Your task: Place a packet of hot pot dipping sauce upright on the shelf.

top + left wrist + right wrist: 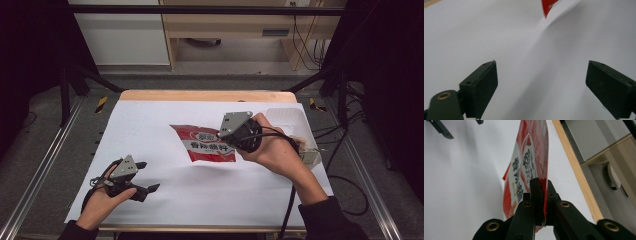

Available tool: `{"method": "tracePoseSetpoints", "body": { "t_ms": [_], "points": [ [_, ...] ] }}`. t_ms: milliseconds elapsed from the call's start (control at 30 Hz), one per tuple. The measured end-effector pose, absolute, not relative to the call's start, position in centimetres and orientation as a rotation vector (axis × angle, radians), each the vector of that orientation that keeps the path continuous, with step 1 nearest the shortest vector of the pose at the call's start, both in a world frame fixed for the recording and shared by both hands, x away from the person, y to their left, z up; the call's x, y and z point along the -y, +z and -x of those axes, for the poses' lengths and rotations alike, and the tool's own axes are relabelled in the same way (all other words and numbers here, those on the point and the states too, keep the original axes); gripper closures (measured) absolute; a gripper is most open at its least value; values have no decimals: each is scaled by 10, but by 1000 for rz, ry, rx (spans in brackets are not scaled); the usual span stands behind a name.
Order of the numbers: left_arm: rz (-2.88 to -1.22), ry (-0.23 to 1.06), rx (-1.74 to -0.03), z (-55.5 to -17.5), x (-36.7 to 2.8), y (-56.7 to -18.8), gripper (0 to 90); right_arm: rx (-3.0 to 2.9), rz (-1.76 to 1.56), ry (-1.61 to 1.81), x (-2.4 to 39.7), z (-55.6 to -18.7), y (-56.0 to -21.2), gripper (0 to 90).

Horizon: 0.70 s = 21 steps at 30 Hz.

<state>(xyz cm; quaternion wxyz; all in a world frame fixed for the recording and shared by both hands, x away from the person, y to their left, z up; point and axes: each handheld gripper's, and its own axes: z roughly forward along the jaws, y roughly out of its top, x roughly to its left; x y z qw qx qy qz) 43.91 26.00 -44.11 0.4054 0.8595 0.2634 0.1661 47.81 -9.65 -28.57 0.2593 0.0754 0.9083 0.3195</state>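
Note:
A red and white snack packet (207, 145) hangs just above the white sheet at mid-table. My right gripper (235, 140) is shut on the packet's right edge. In the right gripper view the black jaws (541, 181) pinch the packet (529, 162), which stretches away from them. My left gripper (149, 176) is near the front left of the table, low over the sheet, open and apart from the packet. In the left gripper view its jaws (541, 65) stand wide with only white sheet between them. A red corner of the packet (547, 6) shows at the top of that view.
A white sheet (165, 120) covers the wooden table (205, 95). A clear plastic tray (286, 117) lies at the back right, behind my right hand. A pale object (311, 156) sits by the right edge. Metal rails run along both sides.

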Motion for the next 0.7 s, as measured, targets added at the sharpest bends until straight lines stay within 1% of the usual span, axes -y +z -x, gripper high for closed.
{"method": "tracePoseSetpoints", "body": {
  "t_ms": [200,400,700],
  "points": [
    [-2124,439,-731,-438,-265,-450,90,-2446,-203,876,105,-485,-271,897],
    [-2129,481,-742,-437,-268,-450,90,-2419,-220,880,117,-487,-259,897],
    [-2136,498,-755,-438,-271,-450,90,-2391,-273,872,139,-495,-248,897]
  ]
}}
